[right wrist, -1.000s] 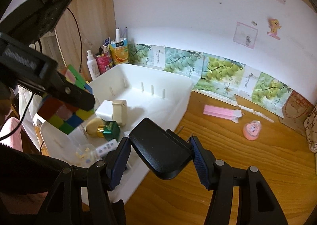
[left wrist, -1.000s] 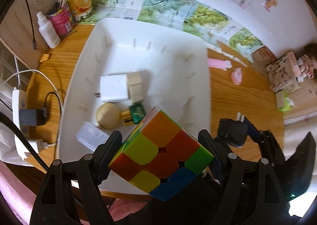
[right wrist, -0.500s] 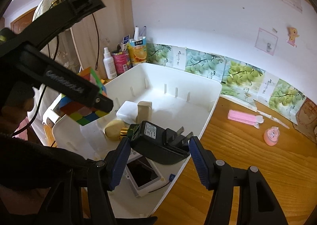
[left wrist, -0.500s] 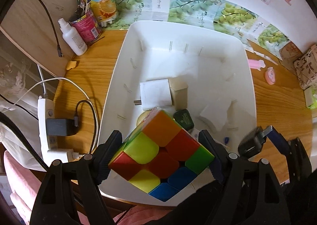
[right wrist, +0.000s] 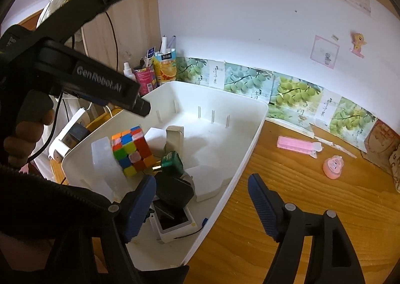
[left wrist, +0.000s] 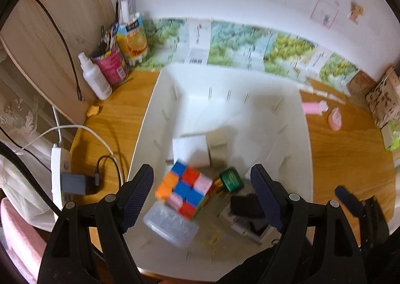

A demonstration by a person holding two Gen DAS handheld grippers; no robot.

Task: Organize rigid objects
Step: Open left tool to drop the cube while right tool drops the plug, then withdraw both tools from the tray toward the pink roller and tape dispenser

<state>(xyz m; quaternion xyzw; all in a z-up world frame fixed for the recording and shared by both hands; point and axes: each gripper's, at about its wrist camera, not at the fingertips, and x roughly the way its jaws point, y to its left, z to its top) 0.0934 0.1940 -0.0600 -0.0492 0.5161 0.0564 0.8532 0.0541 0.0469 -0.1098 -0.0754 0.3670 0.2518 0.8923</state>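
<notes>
A multicoloured puzzle cube [left wrist: 185, 189] lies tilted in the white bin [left wrist: 306, 133], blurred, against a clear plastic case [left wrist: 172, 226]. My left gripper [left wrist: 202, 191] hangs open above it, pads clear of the cube. In the right wrist view the cube [right wrist: 131, 151] rests beside a green plug [right wrist: 171, 162]. A black adapter [right wrist: 175, 191] lies on a white device [right wrist: 175, 221] in the bin [right wrist: 250, 154]. My right gripper [right wrist: 200, 204] stands over the bin's near rim, its jaws opening. Nothing is pressed between them; the adapter lies below, near the left finger.
A white charger [left wrist: 190, 151] and a beige box [left wrist: 217, 149] sit in the bin. A spray bottle [left wrist: 96, 78], pen cup [left wrist: 111, 66], juice carton [left wrist: 132, 38] and power strip [left wrist: 60, 169] stand left. A pink clip [right wrist: 297, 145] and pink round case [right wrist: 332, 166] lie on the desk right.
The cube has left the left gripper's jaws and dropped into the bin. The black adapter has left the right gripper and lies in the bin. The right jaws have widened.
</notes>
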